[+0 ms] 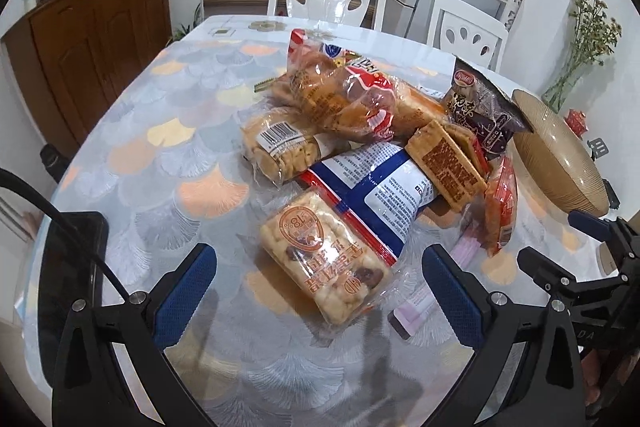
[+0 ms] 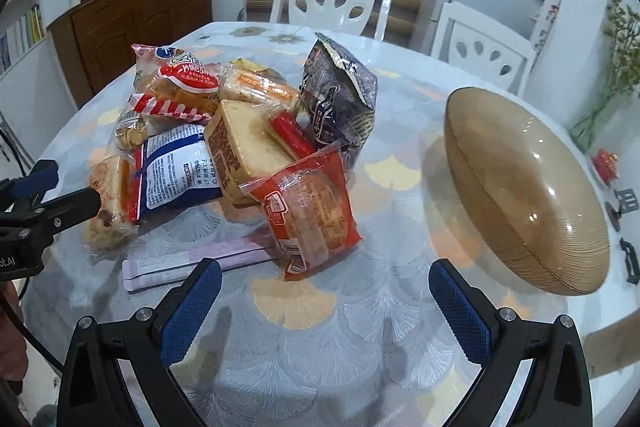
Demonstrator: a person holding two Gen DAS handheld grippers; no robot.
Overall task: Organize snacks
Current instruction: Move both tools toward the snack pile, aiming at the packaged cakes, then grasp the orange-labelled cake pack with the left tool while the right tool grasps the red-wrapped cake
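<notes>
— Where do the snacks sit?

— In one loose heap on the worktop (image 2: 320,327), which is glass-topped over a fan-patterned cloth. Nearest the left gripper (image 1: 320,291) lies a clear-wrapped pale puffed-rice bar with orange print (image 1: 326,263), between its two blue-padded fingers but touched by neither.

— So that gripper is empty?

— Yes, spread wide, holding nothing. The right gripper (image 2: 326,307) is just as wide and empty, hovering over bare worktop (its fingers are well short of the heap).

— What lies closest to it?

— A red-and-clear wrapped round cake (image 2: 308,211), tilted up against the heap, with a flat pale pink packet (image 2: 192,259) just beside it on the glass. Behind them a blue-and-white printed bag (image 2: 176,171) lies under a tan square-wrapped cake slice (image 2: 244,151), and a dark purple foil pouch (image 2: 340,99) stands upright at the back.

— And to the side?

— A wide, ribbed tan glass bowl (image 2: 528,195), apart from the heap on the right gripper's right, nothing visible inside it.
</notes>
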